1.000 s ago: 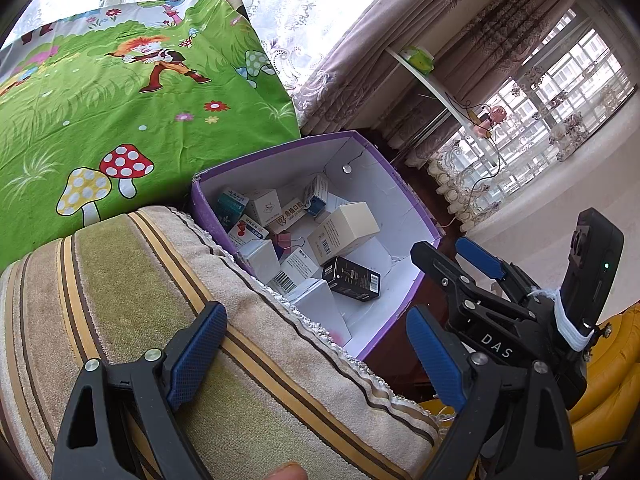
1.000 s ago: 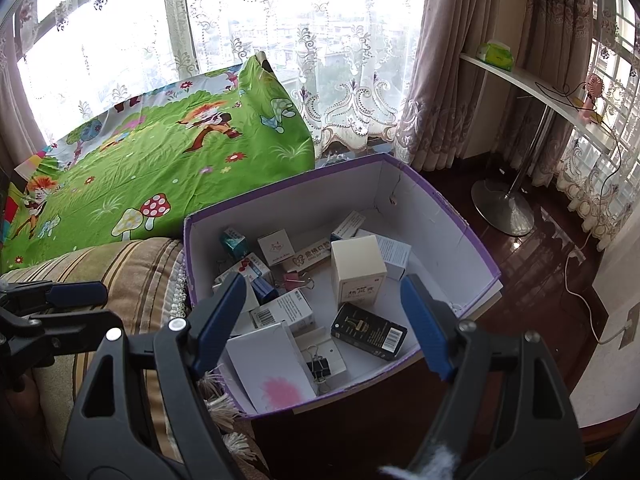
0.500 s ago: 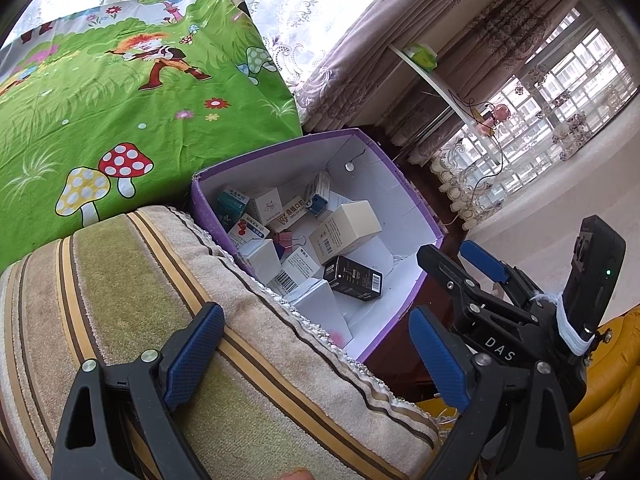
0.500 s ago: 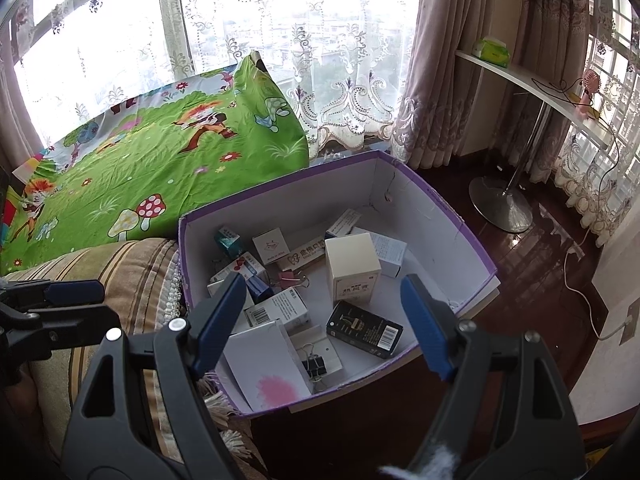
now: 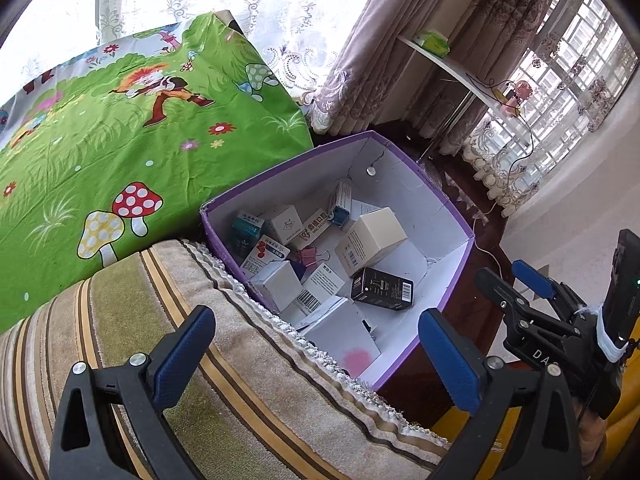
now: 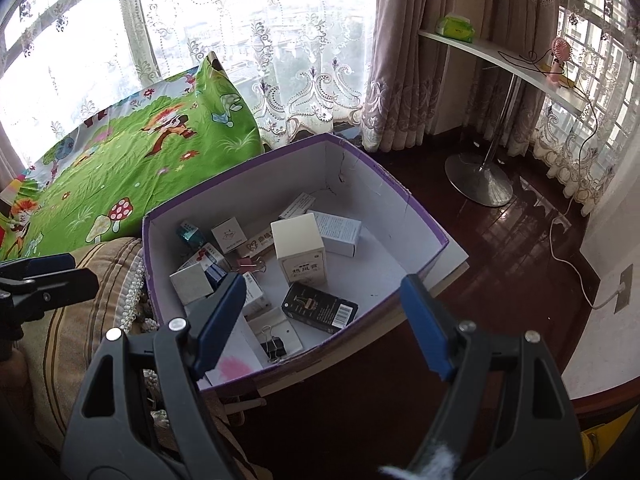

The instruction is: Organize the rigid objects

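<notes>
A purple box (image 5: 460,256) (image 6: 424,220) with a white inside holds several small cartons. Among them are a cream carton (image 5: 370,240) (image 6: 300,248), a black carton (image 5: 382,289) (image 6: 319,307), a pink binder clip (image 5: 306,255) (image 6: 251,264) and a black binder clip (image 6: 273,347). My left gripper (image 5: 316,356) is open and empty, over the striped cushion (image 5: 224,384) near the box. My right gripper (image 6: 324,324) is open and empty, above the box's near edge. The right gripper also shows in the left wrist view (image 5: 520,284).
A green cartoon-print cloth (image 5: 100,148) (image 6: 132,160) lies behind the cushion. Lace curtains hang behind. A white shelf (image 6: 520,68) on a metal stand (image 6: 478,182) is at the right. A white cable (image 6: 568,256) runs over the dark wood floor.
Both grippers have shifted slightly; the box sits a little lower and farther left in the right wrist view. Both stay open and empty.
</notes>
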`<action>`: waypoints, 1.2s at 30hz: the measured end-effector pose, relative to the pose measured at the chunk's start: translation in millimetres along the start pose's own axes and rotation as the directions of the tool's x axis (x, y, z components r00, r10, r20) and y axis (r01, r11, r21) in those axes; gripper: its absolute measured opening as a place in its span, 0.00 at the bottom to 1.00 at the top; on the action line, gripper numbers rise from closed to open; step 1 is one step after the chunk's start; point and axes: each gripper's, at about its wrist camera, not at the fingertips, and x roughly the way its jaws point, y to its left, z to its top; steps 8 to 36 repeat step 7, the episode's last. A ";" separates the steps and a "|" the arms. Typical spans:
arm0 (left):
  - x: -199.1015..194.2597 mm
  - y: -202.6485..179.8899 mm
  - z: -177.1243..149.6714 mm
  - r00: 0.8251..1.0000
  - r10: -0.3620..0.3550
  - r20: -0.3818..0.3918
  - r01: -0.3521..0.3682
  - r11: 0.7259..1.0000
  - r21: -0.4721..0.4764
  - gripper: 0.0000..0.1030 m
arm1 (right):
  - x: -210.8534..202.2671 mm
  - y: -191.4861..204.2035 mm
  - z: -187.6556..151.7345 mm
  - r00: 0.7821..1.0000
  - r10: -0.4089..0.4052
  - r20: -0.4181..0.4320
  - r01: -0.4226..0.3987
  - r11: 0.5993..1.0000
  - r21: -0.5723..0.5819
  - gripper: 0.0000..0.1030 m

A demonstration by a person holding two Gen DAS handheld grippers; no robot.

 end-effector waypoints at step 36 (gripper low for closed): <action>-0.4 -10.4 1.3 0.995 0.096 0.035 -0.098 0.994 0.052 1.00 | 3.5 -4.4 -1.0 1.000 -0.002 -0.008 0.002 1.000 0.010 0.79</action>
